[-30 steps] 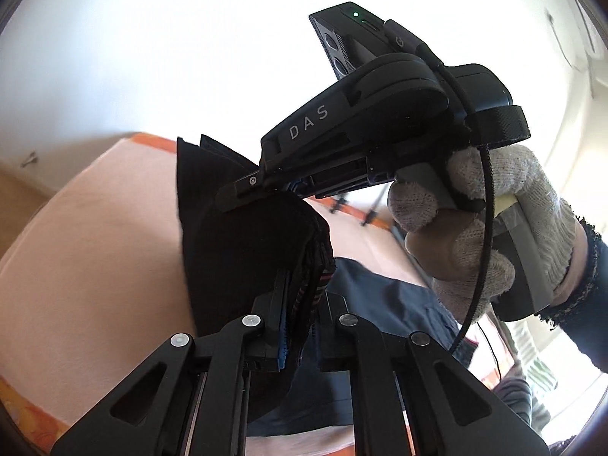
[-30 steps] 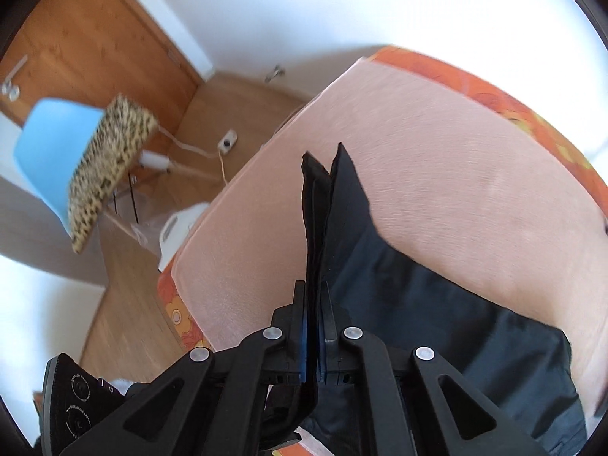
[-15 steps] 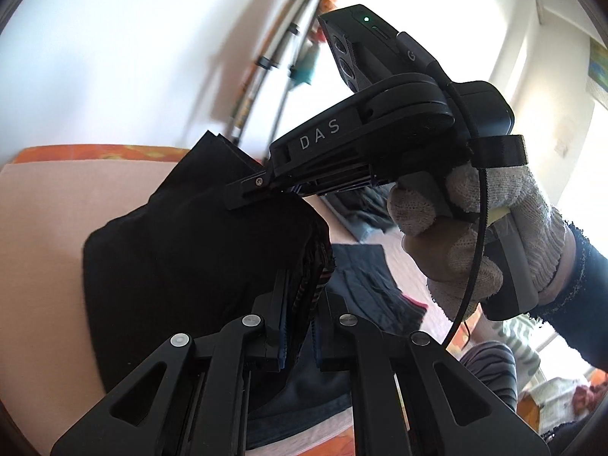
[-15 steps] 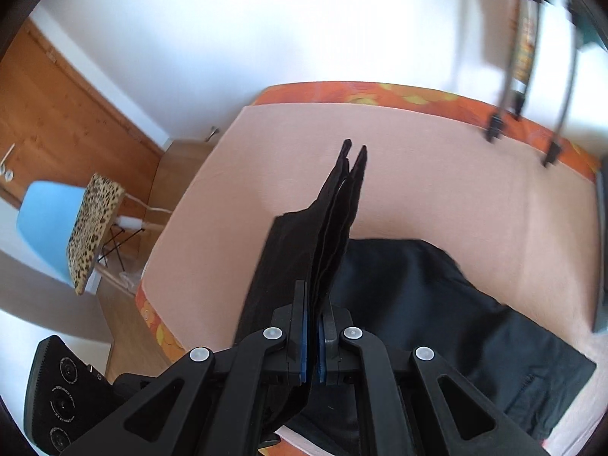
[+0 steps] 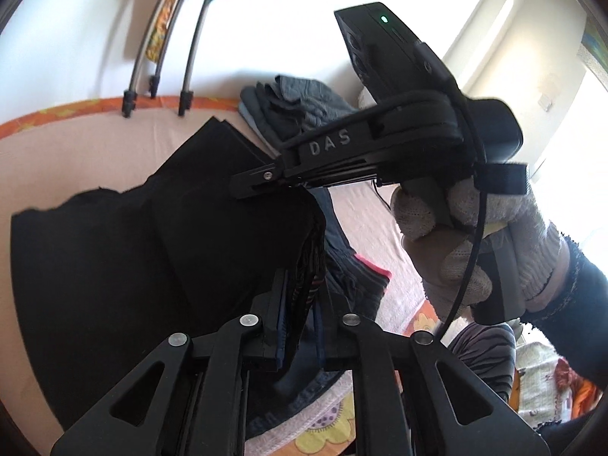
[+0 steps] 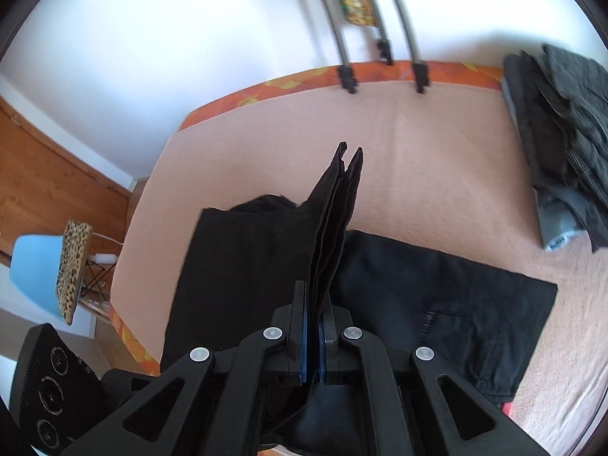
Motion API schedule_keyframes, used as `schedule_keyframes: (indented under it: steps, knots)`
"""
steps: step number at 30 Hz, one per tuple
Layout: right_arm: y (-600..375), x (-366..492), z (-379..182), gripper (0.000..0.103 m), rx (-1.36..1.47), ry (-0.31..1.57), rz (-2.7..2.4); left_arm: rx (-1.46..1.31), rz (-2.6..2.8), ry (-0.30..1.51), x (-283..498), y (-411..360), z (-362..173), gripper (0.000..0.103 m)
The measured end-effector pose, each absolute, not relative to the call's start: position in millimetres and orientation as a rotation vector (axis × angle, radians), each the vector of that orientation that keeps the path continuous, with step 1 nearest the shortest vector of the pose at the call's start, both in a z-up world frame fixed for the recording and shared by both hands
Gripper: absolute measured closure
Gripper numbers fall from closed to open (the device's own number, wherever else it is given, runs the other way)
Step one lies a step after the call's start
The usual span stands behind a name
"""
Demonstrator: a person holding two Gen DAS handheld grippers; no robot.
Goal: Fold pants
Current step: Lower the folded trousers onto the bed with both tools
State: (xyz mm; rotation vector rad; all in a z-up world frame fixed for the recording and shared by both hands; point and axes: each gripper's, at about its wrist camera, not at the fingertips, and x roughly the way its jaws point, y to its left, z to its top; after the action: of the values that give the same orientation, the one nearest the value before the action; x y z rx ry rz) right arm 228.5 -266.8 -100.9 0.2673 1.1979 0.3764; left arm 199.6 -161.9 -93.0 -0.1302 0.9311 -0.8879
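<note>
Both tools are clamped on the black pants (image 6: 437, 296) right now: my left gripper (image 5: 300, 304) has its jaws pinched on a thick bunch of cloth with a striped lining showing at the edge, and my right gripper (image 6: 311, 311) bites a stack of several layers that stands up like a fin between the blue pads. The pants lie partly spread on the peach bed cover (image 6: 418, 159), one end lifted in my grips and the rest flat, with a pocket seam visible on the flat part. To do this fold well, I'd carry both held corners across at an even height, keep the fabric taut between the tools, and lay the edge square onto the flat half before letting go. The cloth looks matte, woven, fairly stiff, and it holds crisp edges. A pile of dark folded clothes (image 6: 562, 121) sits at the far right of the bed.
</note>
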Motion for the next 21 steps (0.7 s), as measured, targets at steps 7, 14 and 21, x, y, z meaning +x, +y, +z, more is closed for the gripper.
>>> schedule_keyframes:
  steps: [7,14,21]
  knots:
    - [-301,216,-136,0.102,0.326,1.219,0.350,-0.179,-0.806,0.896,176,-111,-84,0.084]
    - [-321,216,-157,0.102,0.351,1.252,0.330,-0.193,-0.581,0.925,186,-44,-104,0.084]
    - [-332,212,-168,0.102,0.328,1.287,0.289,-0.142,-0.587,0.959,170,-52,-120,0.084]
